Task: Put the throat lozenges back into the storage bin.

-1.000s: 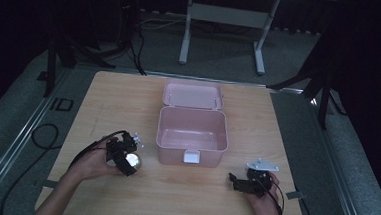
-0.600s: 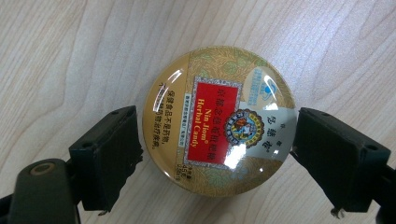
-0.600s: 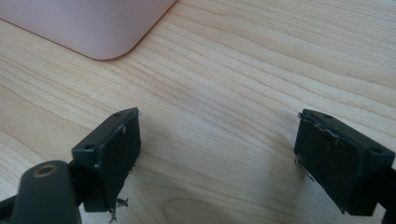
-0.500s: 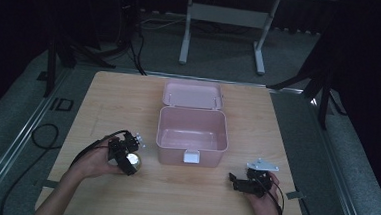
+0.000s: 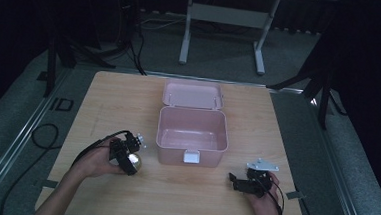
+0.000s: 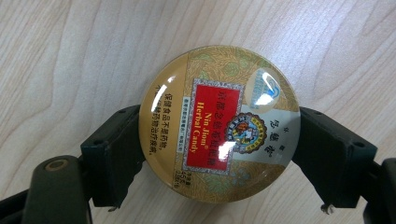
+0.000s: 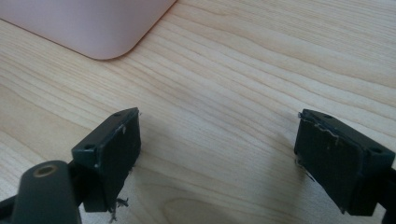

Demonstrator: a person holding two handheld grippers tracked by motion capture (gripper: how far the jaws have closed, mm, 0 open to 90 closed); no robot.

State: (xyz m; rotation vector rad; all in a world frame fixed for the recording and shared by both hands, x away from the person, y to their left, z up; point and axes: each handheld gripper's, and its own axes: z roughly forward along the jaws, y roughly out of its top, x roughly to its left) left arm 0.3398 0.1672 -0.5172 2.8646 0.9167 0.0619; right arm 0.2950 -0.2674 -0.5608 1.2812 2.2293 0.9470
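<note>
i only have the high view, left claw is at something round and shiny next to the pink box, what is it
Observer: A round candy tin with a gold lid and a red label reading Herbal Candy, lying flat on the table.
Operator: does the left claw have it
Observer: The left claw has just been closing, with the tin between its jaws; both sit against the tin's rim.
Operator: and the right claw
Observer: The right claw is open, with bare wood between the jaws.
Operator: how near is it to the box
Observer: A rounded corner of the pink box lies ahead of it, apart from the jaws.
</note>
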